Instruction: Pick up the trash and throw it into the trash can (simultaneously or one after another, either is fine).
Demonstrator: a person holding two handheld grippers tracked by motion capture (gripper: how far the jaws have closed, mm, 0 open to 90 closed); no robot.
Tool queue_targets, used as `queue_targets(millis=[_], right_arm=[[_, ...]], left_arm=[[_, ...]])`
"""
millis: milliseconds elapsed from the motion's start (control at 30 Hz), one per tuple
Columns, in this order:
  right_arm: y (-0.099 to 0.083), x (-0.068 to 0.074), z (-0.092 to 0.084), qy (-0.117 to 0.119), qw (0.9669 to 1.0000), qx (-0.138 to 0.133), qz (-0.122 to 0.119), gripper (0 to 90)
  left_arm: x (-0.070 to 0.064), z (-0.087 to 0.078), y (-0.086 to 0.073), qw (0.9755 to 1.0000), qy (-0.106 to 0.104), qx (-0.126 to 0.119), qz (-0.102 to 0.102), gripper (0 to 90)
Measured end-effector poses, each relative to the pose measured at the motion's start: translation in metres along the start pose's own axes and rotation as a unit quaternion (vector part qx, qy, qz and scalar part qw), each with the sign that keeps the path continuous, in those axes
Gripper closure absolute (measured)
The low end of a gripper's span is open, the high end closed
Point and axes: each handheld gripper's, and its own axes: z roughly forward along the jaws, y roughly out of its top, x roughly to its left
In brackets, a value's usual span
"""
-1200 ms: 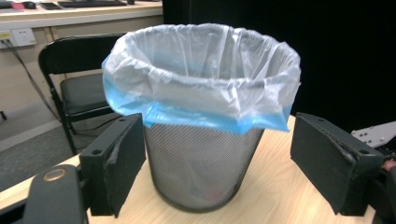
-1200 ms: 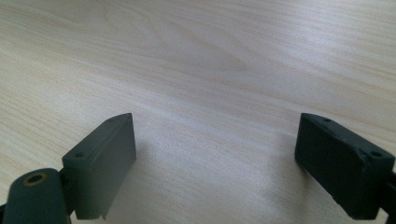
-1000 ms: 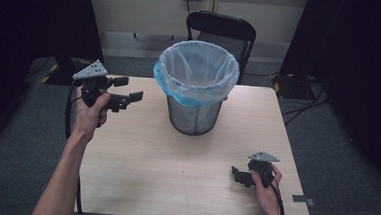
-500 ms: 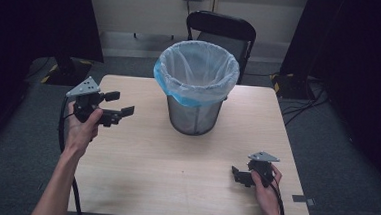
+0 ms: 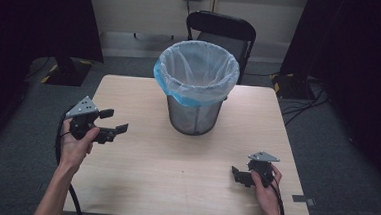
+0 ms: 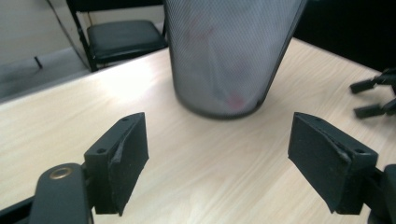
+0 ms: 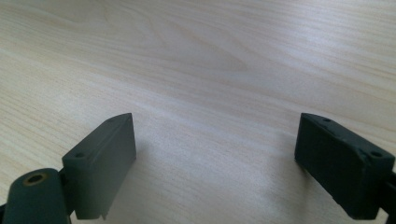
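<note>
A bin (image 5: 197, 90) stands upright on the table (image 5: 174, 171), toward the far edge and about midway across. It is a round basket of dark wire mesh that narrows toward its base, lined with a thin pale bag whose blue-tinted rim folds out over the top. In the left gripper view the bin (image 6: 229, 56) sits straight ahead of the jaws and well beyond them, with reddish blurs showing through the mesh; what they are cannot be told.

The left gripper (image 5: 112, 123) is held at the table's left edge, level with the bin's base, its jaws spread wide with nothing between them and pointing toward the bin. The right gripper (image 5: 234, 174) is low over the table near the right front corner, well apart from the bin; in its own view (image 7: 215, 163) the jaws stand wide apart over bare wood.

The table is pale, fine-grained wood, square with rounded corners. Behind the bin stands a black chair (image 5: 223, 32) with a padded seat.
</note>
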Motion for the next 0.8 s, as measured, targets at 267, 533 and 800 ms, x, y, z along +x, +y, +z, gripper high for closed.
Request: queue_targets(millis=[267, 533, 800], right_arm=[[0.000, 0.000, 0.000, 0.000, 1.0000, 0.000, 0.000, 11.5], [0.000, 0.000, 0.000, 0.000, 1.0000, 0.000, 0.000, 11.5], [0.000, 0.000, 0.000, 0.000, 1.0000, 0.000, 0.000, 11.5]], left_arm=[[-0.004, 0.003, -0.030, 0.9996, 0.006, 0.024, -0.013, 19.1], [-0.006, 0.009, -0.062, 0.9982, 0.018, 0.053, -0.024, 19.1], [-0.007, 0.016, -0.086, 0.9960, 0.029, 0.079, -0.031, 19.1]])
